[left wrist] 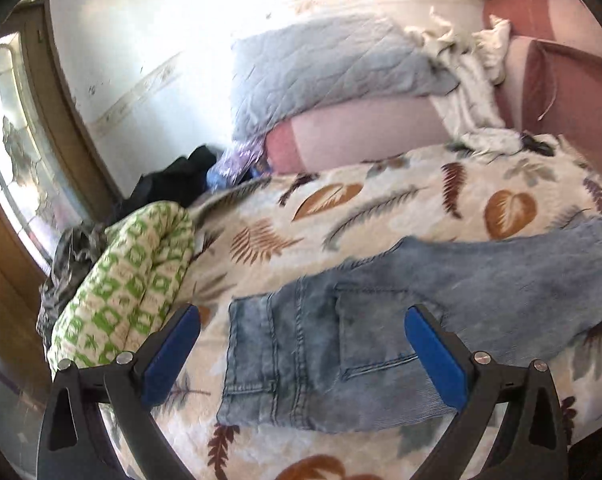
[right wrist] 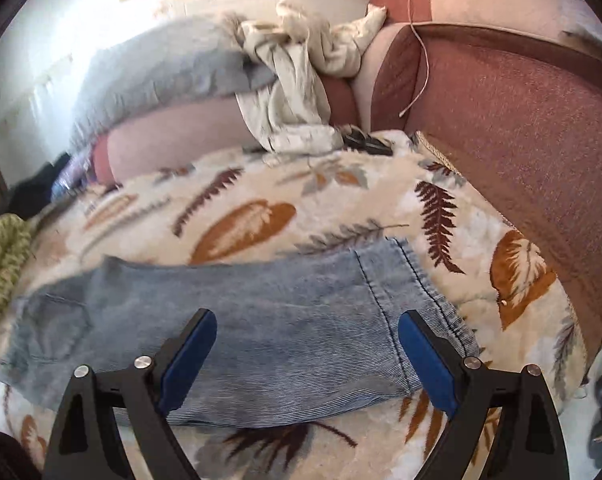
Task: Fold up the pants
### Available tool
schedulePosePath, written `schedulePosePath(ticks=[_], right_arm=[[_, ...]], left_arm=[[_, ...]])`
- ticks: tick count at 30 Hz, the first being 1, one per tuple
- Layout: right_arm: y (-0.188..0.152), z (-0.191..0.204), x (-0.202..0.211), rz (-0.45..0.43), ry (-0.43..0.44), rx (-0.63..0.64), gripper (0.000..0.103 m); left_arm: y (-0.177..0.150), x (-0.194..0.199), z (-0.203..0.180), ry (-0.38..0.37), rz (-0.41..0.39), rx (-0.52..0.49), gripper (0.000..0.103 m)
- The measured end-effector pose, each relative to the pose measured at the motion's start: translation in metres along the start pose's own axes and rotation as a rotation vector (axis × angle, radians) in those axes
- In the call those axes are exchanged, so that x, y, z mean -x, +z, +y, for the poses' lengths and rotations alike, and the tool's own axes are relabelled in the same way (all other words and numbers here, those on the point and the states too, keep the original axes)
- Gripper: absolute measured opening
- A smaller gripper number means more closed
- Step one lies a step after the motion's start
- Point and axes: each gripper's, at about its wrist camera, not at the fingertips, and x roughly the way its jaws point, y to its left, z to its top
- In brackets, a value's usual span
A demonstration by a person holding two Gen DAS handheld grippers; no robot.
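Observation:
Light blue jeans (left wrist: 341, 344) lie flat on a leaf-print blanket (left wrist: 381, 200), folded lengthwise with one leg on the other. The waistband and back pocket are at the left, the leg hems (right wrist: 413, 300) at the right. My left gripper (left wrist: 301, 320) is open and empty, hovering over the waist end. My right gripper (right wrist: 305, 328) is open and empty, hovering over the lower legs of the jeans (right wrist: 261, 320) near the hems.
A green-patterned rolled quilt (left wrist: 133, 280) lies left of the jeans. A grey quilted pillow (left wrist: 321, 72) and crumpled white cloth (right wrist: 293, 92) lie at the back. A red-pink padded headboard (right wrist: 521, 140) borders the right side. Dark clothes (left wrist: 173, 180) sit by the wall.

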Motion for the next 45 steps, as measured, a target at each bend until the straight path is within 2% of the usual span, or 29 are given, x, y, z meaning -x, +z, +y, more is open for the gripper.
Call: schedulePosePath(ticks=[2,10,16,20,25,31,35,39,42,43,44,45], right_arm=[[0.000,-0.005,0.007,-0.018,0.028,-0.037,0.094],[-0.005,-0.041,0.014,-0.040,0.034,-0.142,0.094],[-0.007,-0.067,0.009,-0.015,0.049,-0.262,0.094],[-0.008,-0.068,0.013,-0.026,0.049,-0.286,0.094],[-0.005,-0.060,0.024,-0.082,0.027,-0.280,0.094],[-0.009,-0.030,0.043,-0.135,0.044,-0.330,0.096],[-0.005,-0.001,0.040,-0.140,0.114,-0.395,0.100],[-0.010,0.042,0.021,-0.163,0.161,-0.325,0.100],[-0.017,0.069,-0.003,-0.092,0.197,-0.244,0.100],[-0.018,0.075,-0.010,-0.057,0.243,-0.228,0.100],[-0.018,0.078,-0.011,-0.057,0.258,-0.208,0.100],[-0.018,0.082,-0.009,-0.069,0.236,-0.176,0.100]], left_arm=[[0.003,0.007,-0.005,-0.013,-0.017,-0.006,0.102],[0.016,0.025,-0.023,-0.045,-0.058,-0.034,0.102],[0.019,0.036,-0.029,-0.051,-0.069,-0.028,0.102],[0.017,0.044,-0.026,-0.054,-0.071,-0.022,0.102],[0.010,0.064,-0.010,-0.050,-0.085,0.013,0.102],[-0.006,0.084,0.012,-0.054,-0.079,0.071,0.102],[-0.016,0.091,0.027,-0.040,-0.078,0.089,0.102],[-0.019,0.081,0.045,-0.014,-0.065,0.126,0.102],[-0.018,0.066,0.051,0.007,-0.053,0.153,0.102],[-0.018,0.059,0.052,0.005,-0.049,0.161,0.102],[-0.016,0.053,0.052,0.004,-0.047,0.168,0.102],[-0.015,0.048,0.051,0.004,-0.046,0.173,0.102]])
